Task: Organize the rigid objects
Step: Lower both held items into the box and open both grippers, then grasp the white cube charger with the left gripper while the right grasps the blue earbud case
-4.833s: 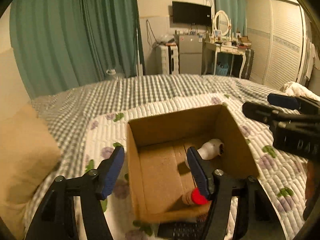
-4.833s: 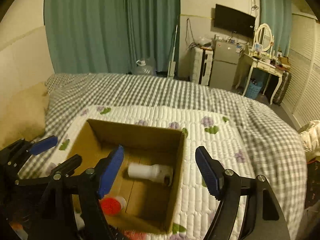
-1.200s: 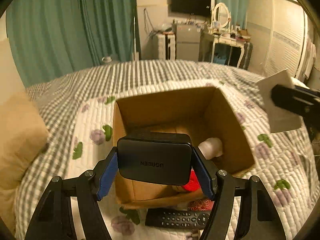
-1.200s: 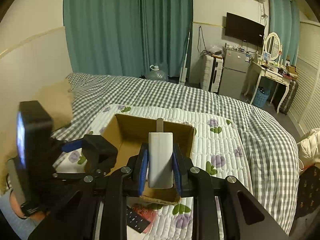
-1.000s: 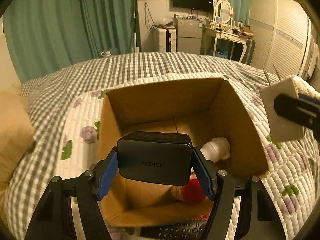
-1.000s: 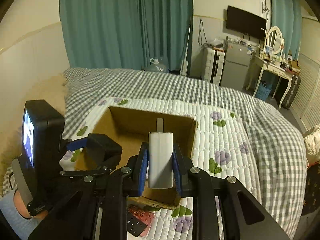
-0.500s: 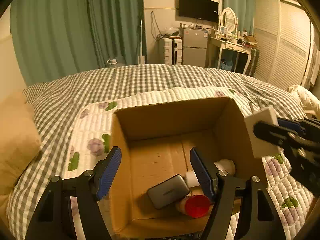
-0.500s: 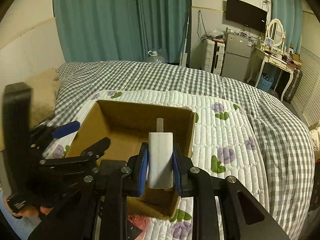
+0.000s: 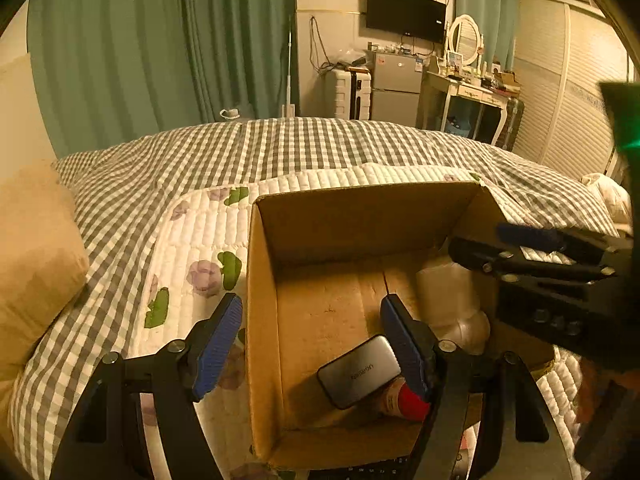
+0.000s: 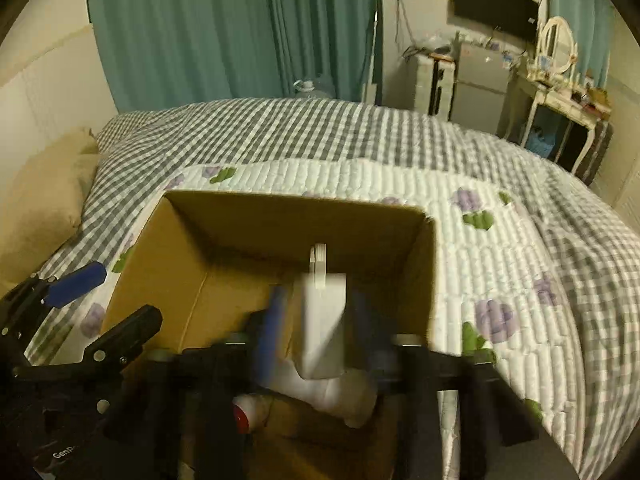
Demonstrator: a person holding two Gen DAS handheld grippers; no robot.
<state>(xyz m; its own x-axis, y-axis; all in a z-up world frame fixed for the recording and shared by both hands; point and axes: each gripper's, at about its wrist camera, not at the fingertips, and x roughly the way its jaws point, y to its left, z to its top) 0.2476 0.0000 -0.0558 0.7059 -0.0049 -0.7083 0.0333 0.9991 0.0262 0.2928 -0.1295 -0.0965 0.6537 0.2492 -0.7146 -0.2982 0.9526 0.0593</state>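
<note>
An open cardboard box [image 9: 260, 320] [image 10: 160, 264] sits on the quilted bed cover. Inside lie a grey power bank [image 9: 360, 370], a red-capped bottle [image 9: 408, 404] and a white bottle [image 9: 452, 300] [image 10: 340, 396]. My left gripper [image 9: 312, 340] is open and empty over the box's near left wall. My right gripper [image 10: 316, 328] is over the box interior, blurred by motion; a white charger [image 10: 322, 316] with its plug up sits between its spreading fingers. The right gripper also shows in the left wrist view [image 9: 532, 252].
A black remote [image 9: 360, 472] lies on the cover just in front of the box. A tan pillow [image 9: 32, 260] is at the left. The checkered bedspread [image 9: 280, 148] stretches beyond the box; furniture stands at the far wall.
The right gripper has dropped lower into the box with the white charger, and its fingers look wider apart. The left gripper stays open over the box after dropping the power bank.
</note>
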